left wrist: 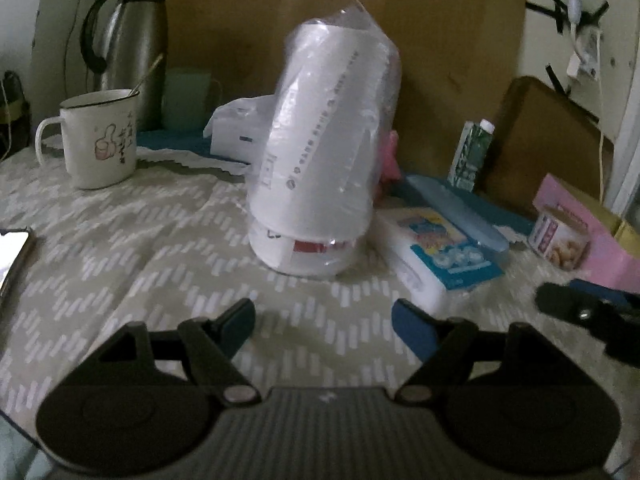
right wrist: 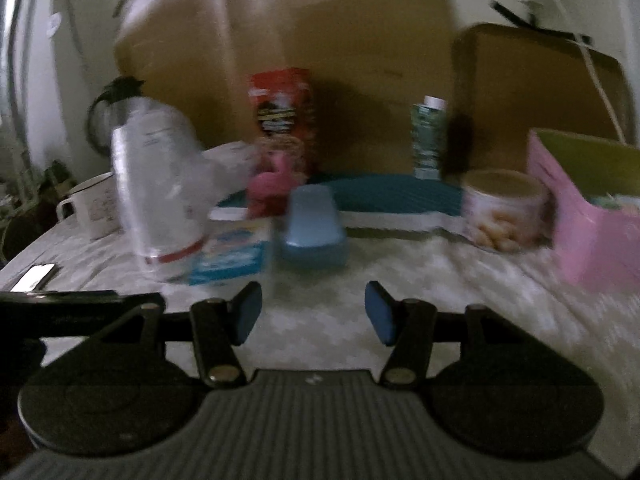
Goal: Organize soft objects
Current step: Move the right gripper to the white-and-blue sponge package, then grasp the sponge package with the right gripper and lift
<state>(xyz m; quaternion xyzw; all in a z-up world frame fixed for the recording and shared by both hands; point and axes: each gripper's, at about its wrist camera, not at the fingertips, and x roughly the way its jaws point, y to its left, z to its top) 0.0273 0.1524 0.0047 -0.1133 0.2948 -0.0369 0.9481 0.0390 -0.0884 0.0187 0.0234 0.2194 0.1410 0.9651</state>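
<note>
A stack of white cups in a clear plastic bag (left wrist: 320,160) stands upright on the patterned cloth, straight ahead of my left gripper (left wrist: 324,320), which is open and empty. The bag also shows in the blurred right wrist view (right wrist: 156,196). A white and blue tissue pack (left wrist: 436,252) lies right of the bag and also shows in the right wrist view (right wrist: 228,256). A pink soft toy (right wrist: 272,188) sits behind. My right gripper (right wrist: 314,312) is open and empty above the cloth; part of it shows in the left wrist view (left wrist: 588,316).
A white mug (left wrist: 100,140) and a steel kettle (left wrist: 132,48) stand at the back left. A phone (left wrist: 12,256) lies at the left edge. A light blue case (right wrist: 314,228), a green carton (right wrist: 428,140), a snack tub (right wrist: 504,208), a red box (right wrist: 284,112) and a pink box (right wrist: 592,216) lie ahead and right.
</note>
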